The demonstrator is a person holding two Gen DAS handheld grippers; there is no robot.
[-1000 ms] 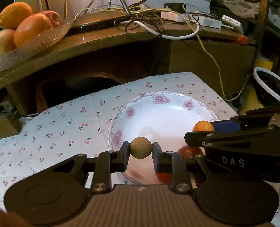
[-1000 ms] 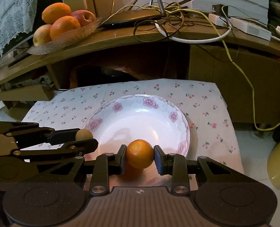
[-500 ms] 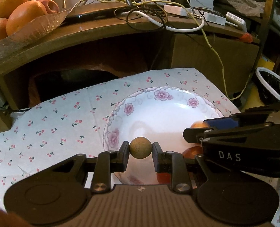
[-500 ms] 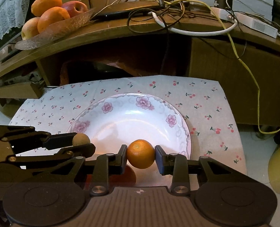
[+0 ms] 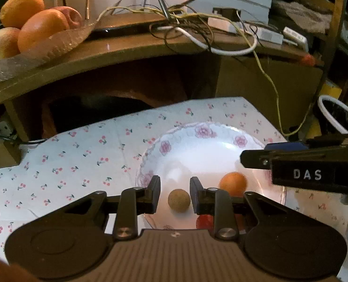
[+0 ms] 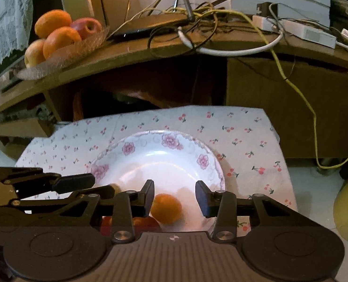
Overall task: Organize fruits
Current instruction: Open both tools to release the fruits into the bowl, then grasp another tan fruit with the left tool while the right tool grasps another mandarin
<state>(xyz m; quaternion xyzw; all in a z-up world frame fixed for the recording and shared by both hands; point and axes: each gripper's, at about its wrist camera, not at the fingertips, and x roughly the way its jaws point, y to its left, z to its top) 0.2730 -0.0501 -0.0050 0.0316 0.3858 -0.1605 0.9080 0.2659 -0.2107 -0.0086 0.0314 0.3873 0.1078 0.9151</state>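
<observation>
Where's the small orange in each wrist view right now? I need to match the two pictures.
Left wrist: the orange lies on the plate, right of centre, just past the right finger of the open left gripper.
Right wrist: the orange sits low centre, between the fingers of the open right gripper, nearer the left one.
Shared landmark: the plate's pink flower rim.

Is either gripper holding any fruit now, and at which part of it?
Nothing is held. Both grippers' jaws are open; the brown fruit and the orange lie free in the plate.
</observation>
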